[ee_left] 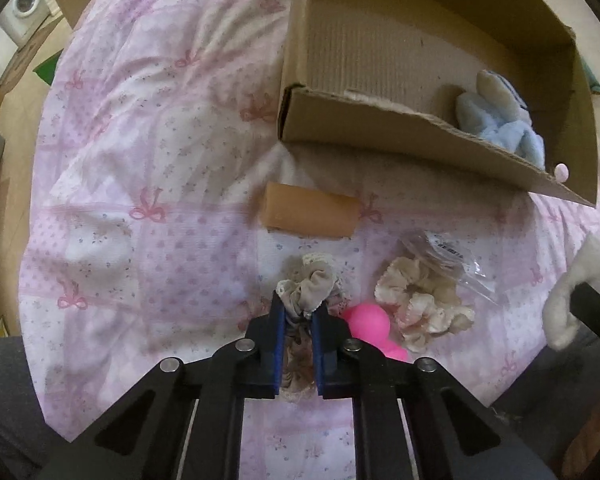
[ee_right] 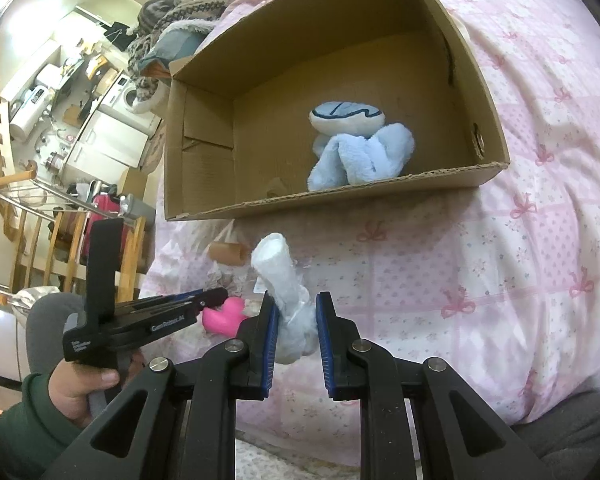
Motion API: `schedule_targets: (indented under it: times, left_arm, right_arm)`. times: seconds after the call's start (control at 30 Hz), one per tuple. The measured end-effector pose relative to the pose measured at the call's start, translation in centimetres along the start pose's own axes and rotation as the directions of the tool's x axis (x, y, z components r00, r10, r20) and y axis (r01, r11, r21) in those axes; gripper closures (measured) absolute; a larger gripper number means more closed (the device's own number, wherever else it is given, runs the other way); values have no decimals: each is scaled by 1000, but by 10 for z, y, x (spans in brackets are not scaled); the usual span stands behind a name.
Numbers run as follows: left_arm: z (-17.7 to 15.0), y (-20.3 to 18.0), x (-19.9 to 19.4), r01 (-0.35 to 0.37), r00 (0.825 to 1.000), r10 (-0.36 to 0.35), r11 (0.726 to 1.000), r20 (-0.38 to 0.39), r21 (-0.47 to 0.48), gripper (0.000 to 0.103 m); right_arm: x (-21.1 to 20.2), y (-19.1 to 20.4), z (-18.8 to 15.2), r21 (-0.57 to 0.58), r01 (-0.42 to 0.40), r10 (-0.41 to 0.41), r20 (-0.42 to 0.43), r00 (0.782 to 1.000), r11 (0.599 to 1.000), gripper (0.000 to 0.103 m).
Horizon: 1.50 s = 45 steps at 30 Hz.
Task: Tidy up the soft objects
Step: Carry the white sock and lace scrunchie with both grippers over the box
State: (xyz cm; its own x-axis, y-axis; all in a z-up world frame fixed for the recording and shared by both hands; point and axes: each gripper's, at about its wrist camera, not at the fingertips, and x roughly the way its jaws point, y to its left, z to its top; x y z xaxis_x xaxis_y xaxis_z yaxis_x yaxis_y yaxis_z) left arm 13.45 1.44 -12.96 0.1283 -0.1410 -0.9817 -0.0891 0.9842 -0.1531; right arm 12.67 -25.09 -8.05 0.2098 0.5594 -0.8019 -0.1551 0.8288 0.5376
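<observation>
**Both tongs loaded, box lies ahead of them**

The left gripper (ee_left: 299, 312) is clamped narrow on a grey-beige lace-trimmed fabric scrunchie (ee_left: 310, 286), which bunches up past the blue pads and sits low over the pink bow-print quilt (ee_left: 140, 160). The right gripper (ee_right: 297, 312) is closed on a white rolled soft cloth (ee_right: 278, 270); the roll's long axis runs up and away from the fingers, tilted slightly left in the right wrist view.

The open brown cardboard box (ee_right: 204, 160) rests on the quilt beyond both grippers, its near wall between them and the light-blue plush toy (ee_right: 356, 148) already lying inside, towards the box's right end. From the left gripper the box lies ahead and to the right; from the right gripper it lies straight ahead, so the right hand looks the nearer one to drop first.

Still on the quilt just right of the left gripper: a bright pink rubbery toy (ee_left: 370, 320), a cream ruffled scrunchie (ee_left: 420, 304), and further ahead a tan cardboard tube (ee_left: 310, 216).
</observation>
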Motion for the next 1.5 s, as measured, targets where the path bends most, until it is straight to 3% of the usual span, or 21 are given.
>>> schedule_targets:
  times: [0.6,1.03,1.2,1.5]
  left_arm:
    - [-16,38,-61,-25,989,36,997,140,-80,94]
    - [-22,24,-71,-60,969,85,992,234,-112,94]
    - [-24,23,-92,-43,944,79,992,322,-117,94]
    - [-22,10,-151,6,867,35,997,498,-81,94]
  right_arm:
    - [-3,8,-5,-25,9,-8,28,1000,1000,82]
    - [-14,9,-11,-44,-11,14,74,997,999,82]
    - [-27,10,-12,-59,-48,55,121,991,997,82]
    - [-71,22,-13,-122,-100,129,255,958,988,82]
